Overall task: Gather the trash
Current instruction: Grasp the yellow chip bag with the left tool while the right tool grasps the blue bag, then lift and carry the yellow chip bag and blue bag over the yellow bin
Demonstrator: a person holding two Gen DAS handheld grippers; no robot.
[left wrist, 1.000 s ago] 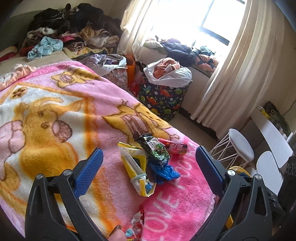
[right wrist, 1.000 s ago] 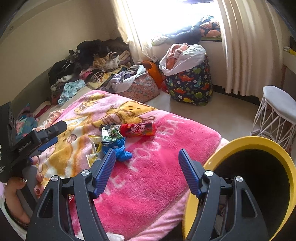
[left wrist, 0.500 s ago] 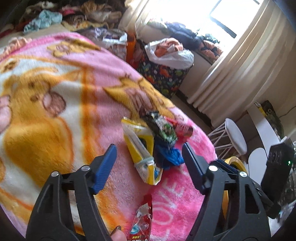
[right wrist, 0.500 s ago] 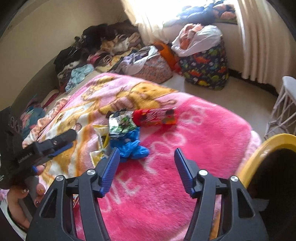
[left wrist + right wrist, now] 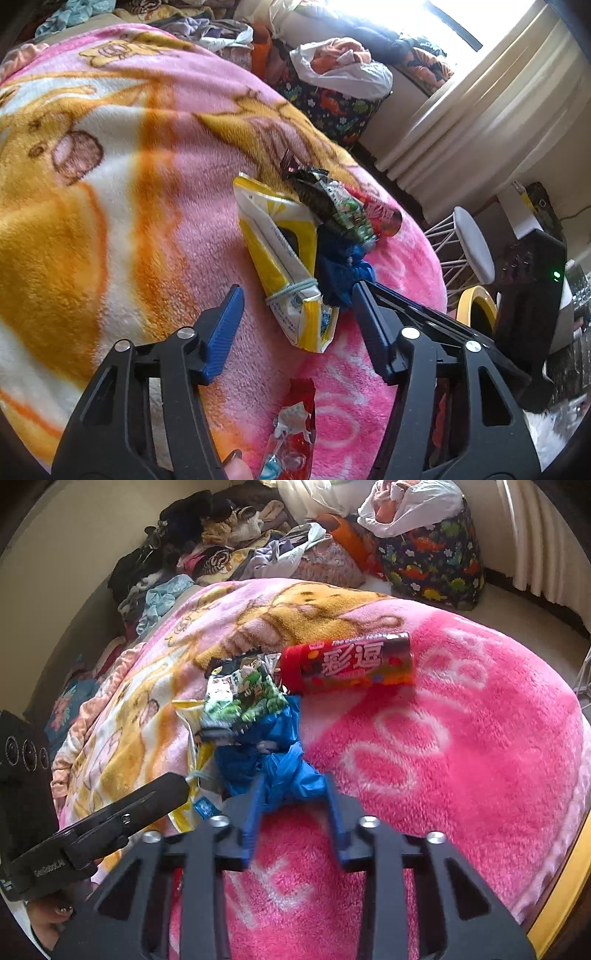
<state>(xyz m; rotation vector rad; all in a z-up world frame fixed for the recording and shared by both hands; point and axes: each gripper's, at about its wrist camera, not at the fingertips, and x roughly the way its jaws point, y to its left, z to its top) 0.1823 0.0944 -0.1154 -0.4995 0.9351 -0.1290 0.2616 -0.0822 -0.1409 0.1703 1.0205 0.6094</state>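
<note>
Trash lies in a loose heap on the pink fleece blanket covering the bed: a crumpled blue plastic bag nearest the edge, a green printed snack wrapper on top of it, a yellow-and-white pouch bound with a rubber band alongside, and a red candy tube lying on its side just beyond, touching the wrapper. A separate red-and-clear wrapper sits apart from the heap, close under the left tool. Right tool is angled down at the blue bag, jaws closing, blue pads either side of the bag's near bunch and touching it, so it appears to be pinching the plastic. Left tool is tilted down over the tail end of the yellow pouch, jaws closing, with the pouch's end between the fingers but a gap still visible on both sides; nothing gripped. The right finger of the left tool lies just beside the blue bag. Yellow-rimmed bin stands off the bed's edge near a white stool. Farther out, a dinosaur-print bag stuffed with laundry, piled clothes against the wall, pale curtains by the window.
</note>
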